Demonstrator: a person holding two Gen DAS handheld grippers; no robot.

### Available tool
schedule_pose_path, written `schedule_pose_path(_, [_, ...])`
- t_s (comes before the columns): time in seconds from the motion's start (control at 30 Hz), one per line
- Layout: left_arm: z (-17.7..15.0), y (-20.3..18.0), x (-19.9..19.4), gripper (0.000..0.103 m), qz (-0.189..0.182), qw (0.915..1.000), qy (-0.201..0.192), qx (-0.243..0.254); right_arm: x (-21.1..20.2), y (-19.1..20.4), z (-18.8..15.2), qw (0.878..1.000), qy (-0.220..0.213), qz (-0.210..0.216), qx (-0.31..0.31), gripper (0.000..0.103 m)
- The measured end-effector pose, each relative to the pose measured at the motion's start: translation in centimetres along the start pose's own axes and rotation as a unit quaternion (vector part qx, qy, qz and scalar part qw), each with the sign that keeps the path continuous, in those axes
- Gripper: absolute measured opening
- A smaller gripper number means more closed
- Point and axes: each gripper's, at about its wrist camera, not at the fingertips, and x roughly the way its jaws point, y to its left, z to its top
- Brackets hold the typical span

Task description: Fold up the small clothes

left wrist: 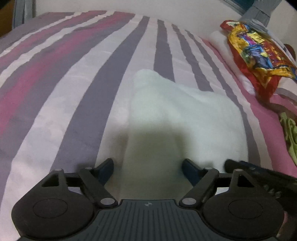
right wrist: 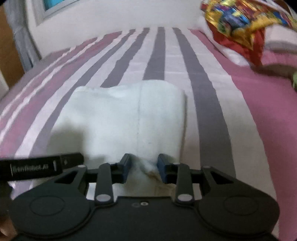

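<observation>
A small white garment (left wrist: 182,115) lies on the striped bedspread (left wrist: 74,83). In the left wrist view my left gripper (left wrist: 148,169) is open, its blue fingers wide apart on either side of the garment's near edge. In the right wrist view the same white garment (right wrist: 126,118) shows a seam down its middle. My right gripper (right wrist: 143,167) has its fingers partly closed, with a bunched bit of the garment's near edge between them; they do not visibly pinch it. The right gripper's body shows at the right of the left view (left wrist: 259,178).
A bright red, yellow and blue patterned cloth (left wrist: 259,53) lies on a white pillow (left wrist: 220,42) at the back right. A green cloth (left wrist: 291,137) lies at the right edge. A wall (right wrist: 120,14) runs behind the bed.
</observation>
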Motion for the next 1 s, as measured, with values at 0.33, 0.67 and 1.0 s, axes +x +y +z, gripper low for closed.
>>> schedule_pose_path(0.33, [-5.4, -0.9, -3.1, 0.081, 0.013, 0.997, 0.001, 0.076, -4.4, 1.4, -3.2, 1.0, -0.016, 0.018, -0.02, 0.033])
schedule_pose_path(0.67, [-7.2, -1.0, -4.9, 0.081, 0.011, 0.9973, 0.011, 0.071, -5.1, 2.0, -6.0, 0.999, 0.012, 0.012, -0.029, 0.034])
schedule_pose_path(1.0, [-8.1, -0.9, -6.5, 0.081, 0.016, 0.9976, 0.017, 0.065, -6.9, 2.4, -7.5, 0.999, 0.01, -0.007, -0.043, 0.039])
